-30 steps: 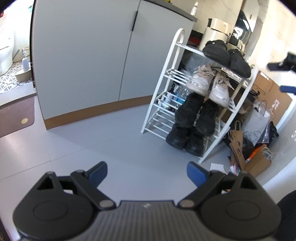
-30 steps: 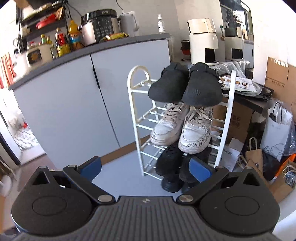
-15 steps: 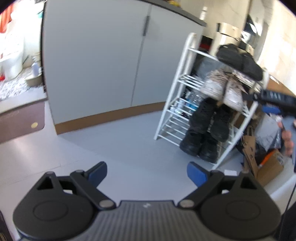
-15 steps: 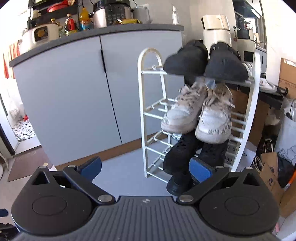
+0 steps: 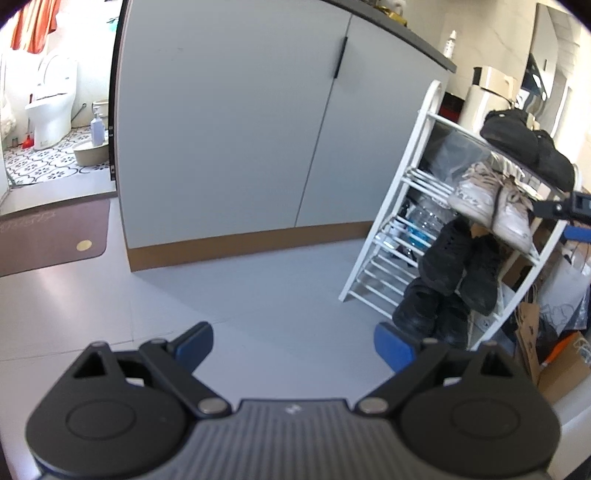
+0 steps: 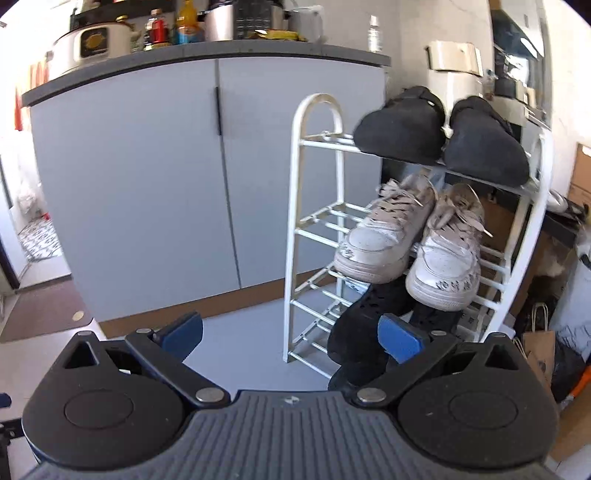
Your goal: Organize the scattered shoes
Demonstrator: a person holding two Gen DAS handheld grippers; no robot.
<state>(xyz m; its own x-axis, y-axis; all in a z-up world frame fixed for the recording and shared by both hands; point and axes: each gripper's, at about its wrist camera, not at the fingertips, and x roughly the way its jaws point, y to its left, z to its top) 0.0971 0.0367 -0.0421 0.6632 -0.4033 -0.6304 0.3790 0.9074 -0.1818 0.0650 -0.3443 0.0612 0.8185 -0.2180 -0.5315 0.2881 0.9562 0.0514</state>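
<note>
Grey floor (image 5: 258, 295); shoes (image 6: 406, 243) fill the rack (image 6: 314, 221), both the left gripper (image 5: 293, 345) and right gripper (image 6: 290, 334) spread wide, empty.

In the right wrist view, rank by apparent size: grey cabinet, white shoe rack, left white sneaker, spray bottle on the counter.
1. grey cabinet
2. white shoe rack
3. left white sneaker
4. spray bottle, though it stands farther back, so its true size is unsure.

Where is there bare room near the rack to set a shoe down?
The grey floor between the cabinet and the white shoe rack is bare. On the rack, each tier's left part is free beside the white sneakers and black slippers. Right of the rack, paper bags crowd the floor.
</note>
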